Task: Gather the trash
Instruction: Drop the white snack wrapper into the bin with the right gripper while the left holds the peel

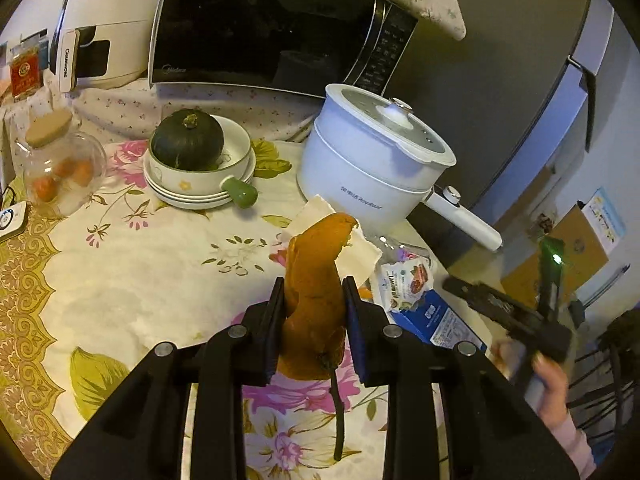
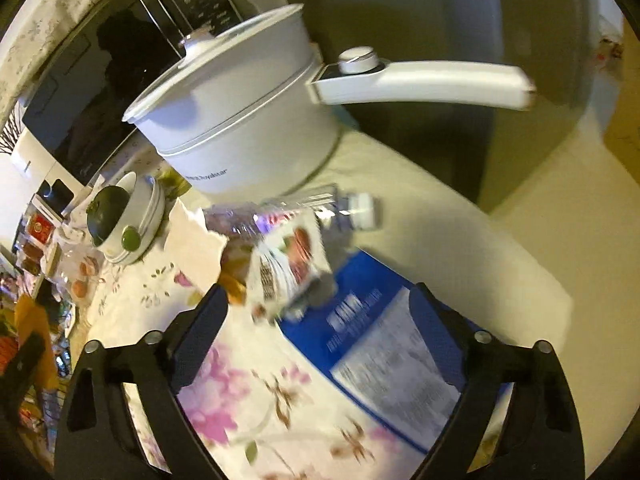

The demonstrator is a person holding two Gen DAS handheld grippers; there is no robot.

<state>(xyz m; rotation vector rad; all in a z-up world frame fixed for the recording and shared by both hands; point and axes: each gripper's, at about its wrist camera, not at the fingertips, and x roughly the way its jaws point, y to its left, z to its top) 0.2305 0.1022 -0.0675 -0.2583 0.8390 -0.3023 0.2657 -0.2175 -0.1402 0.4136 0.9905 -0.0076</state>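
While left jaws clamp the orange peel (image 1: 316, 300), right jaws gape empty over the blue carton (image 2: 372, 320) near the table edge.

Floral cloth (image 1: 132, 264) lies bare — white pot (image 1: 360, 168) blocks behind.

Right wrist view smeared — print on blue carton (image 2: 372, 332) and snack packet (image 2: 288, 268) unreadable. Clear bottle (image 2: 320, 210) partly hidden behind packet. Left wrist view — peel (image 1: 316, 292) covers part of tissue (image 1: 352, 248); person's hand (image 1: 548, 380) blurred.
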